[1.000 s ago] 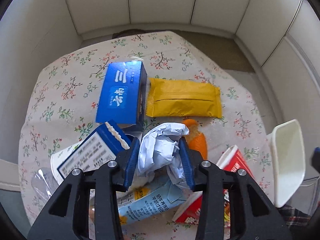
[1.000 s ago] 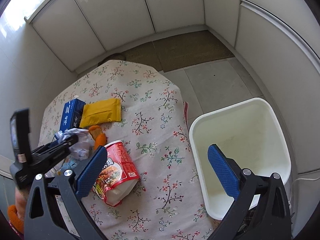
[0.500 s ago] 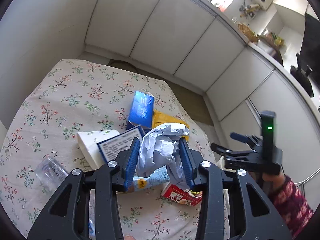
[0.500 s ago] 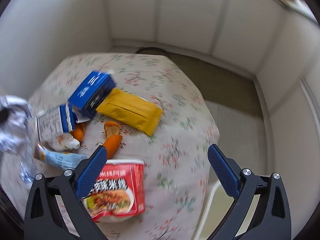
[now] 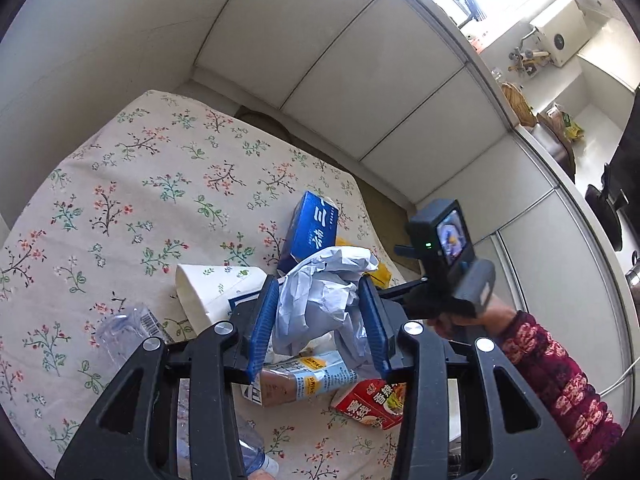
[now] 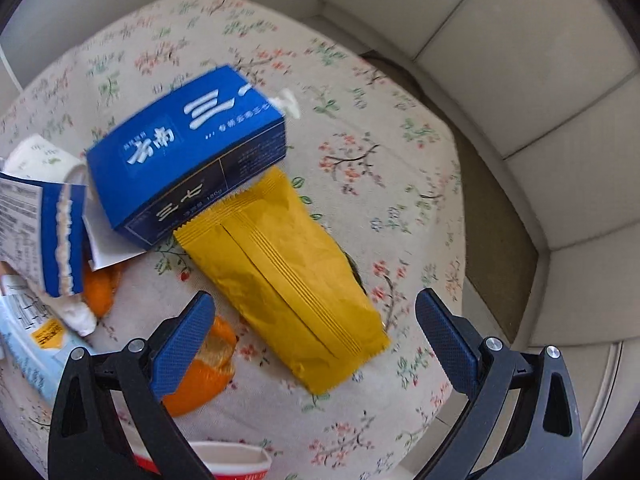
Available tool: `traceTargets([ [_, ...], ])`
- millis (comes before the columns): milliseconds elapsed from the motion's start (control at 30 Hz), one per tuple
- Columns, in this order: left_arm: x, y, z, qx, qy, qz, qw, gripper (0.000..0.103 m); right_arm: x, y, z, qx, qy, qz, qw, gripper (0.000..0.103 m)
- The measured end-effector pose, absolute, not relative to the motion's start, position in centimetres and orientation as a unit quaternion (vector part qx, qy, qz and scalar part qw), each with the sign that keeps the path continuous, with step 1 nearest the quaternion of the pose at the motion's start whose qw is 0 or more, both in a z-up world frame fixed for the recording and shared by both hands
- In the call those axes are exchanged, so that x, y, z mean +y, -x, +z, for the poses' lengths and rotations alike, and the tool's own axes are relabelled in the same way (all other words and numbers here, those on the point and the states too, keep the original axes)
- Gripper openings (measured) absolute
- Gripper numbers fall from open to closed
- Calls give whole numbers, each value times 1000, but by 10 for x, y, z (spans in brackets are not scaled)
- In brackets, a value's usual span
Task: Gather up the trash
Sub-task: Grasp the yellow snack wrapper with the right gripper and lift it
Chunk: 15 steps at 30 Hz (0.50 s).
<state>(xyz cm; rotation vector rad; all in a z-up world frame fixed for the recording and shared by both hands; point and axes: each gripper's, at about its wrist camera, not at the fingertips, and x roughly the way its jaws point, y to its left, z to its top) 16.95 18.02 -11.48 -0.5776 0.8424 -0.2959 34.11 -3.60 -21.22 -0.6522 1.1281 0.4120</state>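
My left gripper (image 5: 320, 316) is shut on a crumpled ball of white paper (image 5: 324, 296), held above the floral tablecloth (image 5: 140, 200). Below it lie a blue box (image 5: 314, 228), a paper cup (image 5: 212, 290), a light blue carton (image 5: 308, 378) and a red noodle cup (image 5: 374, 404). My right gripper (image 6: 316, 334) stands open, pointing down over the yellow wrapper (image 6: 288, 272), whose lower end lies between the blue fingers (image 6: 182, 344). The blue box (image 6: 188, 152) lies just behind the wrapper. Orange peel (image 6: 200, 376) sits by the left finger.
A person's hand in a patterned red sleeve (image 5: 548, 376) holds the right gripper's handle. A clear plastic bottle (image 5: 124, 328) lies at the table's left front. A torn blue-and-white carton (image 6: 44, 232) lies left of the box. White cabinet panels (image 5: 360, 80) surround the table, with floor (image 6: 496, 240) beyond its edge.
My right gripper swung away from the white bin, rolled, and dropped over the yellow wrapper. My left gripper lifted and turned right with the paper ball still held.
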Motion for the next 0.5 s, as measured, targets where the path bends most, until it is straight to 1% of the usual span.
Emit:
traceTargets([
  [133, 184, -172, -119, 409, 281, -140, 857, 39, -33, -356, -230, 556, 280, 189, 760, 97],
  [200, 186, -173, -121, 412, 285, -140, 854, 39, -33, -358, -232, 558, 261, 192, 764, 97],
  [233, 187, -174, -122, 413, 286, -138, 854, 39, -36, -360, -233, 566, 241, 194, 764, 93],
  [267, 188, -174, -122, 413, 287, -137, 853, 39, -39, -361, -232, 571, 224, 197, 765, 83],
  [300, 190, -174, -123, 414, 289, -136, 853, 39, -43, -362, -231, 581, 197, 205, 763, 77],
  [367, 193, -174, -123, 414, 296, -134, 850, 39, -49, -363, -226, 587, 165, 212, 764, 50],
  [400, 193, -174, -123, 414, 297, -132, 850, 39, -50, -361, -223, 583, 161, 211, 768, 44],
  [433, 193, -173, -122, 414, 297, -131, 850, 39, -51, -358, -220, 578, 159, 205, 774, 34],
  [467, 192, -173, -122, 414, 296, -130, 851, 39, -52, -357, -218, 575, 157, 199, 778, 29],
  [500, 192, -173, -121, 414, 295, -130, 851, 39, -54, -354, -215, 571, 153, 196, 782, 26],
])
